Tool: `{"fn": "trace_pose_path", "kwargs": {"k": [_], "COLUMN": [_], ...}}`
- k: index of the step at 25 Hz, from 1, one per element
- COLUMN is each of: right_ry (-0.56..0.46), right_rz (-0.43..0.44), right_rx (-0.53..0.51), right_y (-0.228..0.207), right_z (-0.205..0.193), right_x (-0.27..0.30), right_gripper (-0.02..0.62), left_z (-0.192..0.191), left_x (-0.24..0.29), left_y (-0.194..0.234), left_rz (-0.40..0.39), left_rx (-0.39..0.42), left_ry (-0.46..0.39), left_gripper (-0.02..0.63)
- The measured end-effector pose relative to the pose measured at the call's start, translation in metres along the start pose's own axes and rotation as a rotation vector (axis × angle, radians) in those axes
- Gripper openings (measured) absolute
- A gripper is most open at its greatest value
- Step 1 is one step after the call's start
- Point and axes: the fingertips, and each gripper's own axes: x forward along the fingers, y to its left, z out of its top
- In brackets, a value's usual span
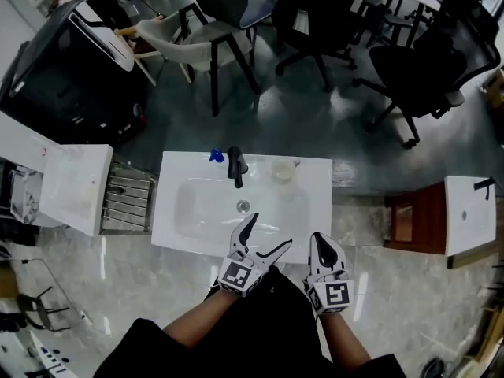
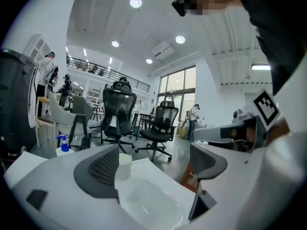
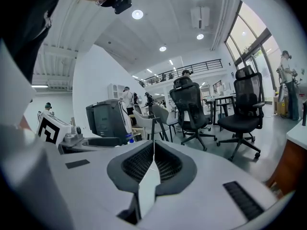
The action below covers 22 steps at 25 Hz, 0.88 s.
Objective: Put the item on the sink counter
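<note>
One left claw spread, one right claw closed, one cup

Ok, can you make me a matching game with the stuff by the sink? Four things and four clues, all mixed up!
Things:
1. left gripper
2. right gripper
3. spray bottle
4. cup

Clues:
A. jaws together
B. blue
C. stands right of the tap
D. jaws apart

Pairs: 1-D, 2-A, 3-B, 4-C.
</note>
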Motion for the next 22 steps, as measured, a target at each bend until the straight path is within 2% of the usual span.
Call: {"fn": "trace_pose_path", "kwargs": {"k": [6, 8, 11, 13, 15, 17, 19, 21, 22], "right_ry": [-0.039, -0.043, -0.075, -0.055, -0.053, -0.05, -0.051, -0.051, -0.051], "right_rz": [0.02, 0.024, 0.018, 0.022, 0.02, 0.021, 0.034, 0.037, 0.035], "right_rx": [-0.009, -0.027, -0.048, -0.05, -0.055, -0.065, -0.061, -0.048, -0.041], "right_y": [0.008, 0.01, 0.023, 0.04, 0.059, 0.081, 0.108, 0.137, 0.151], "right_z": [0.017, 0.012, 0.029, 0.039, 0.048, 0.05, 0.045, 0.044, 0.041], "right_x": [0.007, 0.007, 0.004, 0.001, -0.003, -0.006, -0.009, -0.011, -0.012], "right_gripper": [0.032, 0.032, 0.032, 0.032, 0.032, 0.032, 0.032, 0.032, 0.032], "left_z": [0.034, 0.035, 0.037, 0.05, 0.063, 0.069, 0.071, 0.07, 0.069], "left_x": [-0.013, -0.016, -0.025, -0.038, -0.055, -0.076, -0.103, -0.133, -0.148], "left_y": [-0.004, -0.006, -0.009, -0.01, -0.007, 0.001, 0.014, 0.031, 0.038], "left_rz": [-0.005, -0.044, -0.104, -0.114, -0.116, -0.111, -0.072, 0.003, 0.035], "left_rx": [0.003, -0.016, -0.024, -0.007, -0.015, -0.037, -0.06, -0.102, -0.125], "left_ry": [-0.061, -0.051, -0.054, -0.094, -0.128, -0.12, -0.088, -0.043, -0.026], "left_gripper": [0.472, 0.472, 0.441, 0.388, 0.272, 0.173, 0.095, 0.017, 0.017]}}
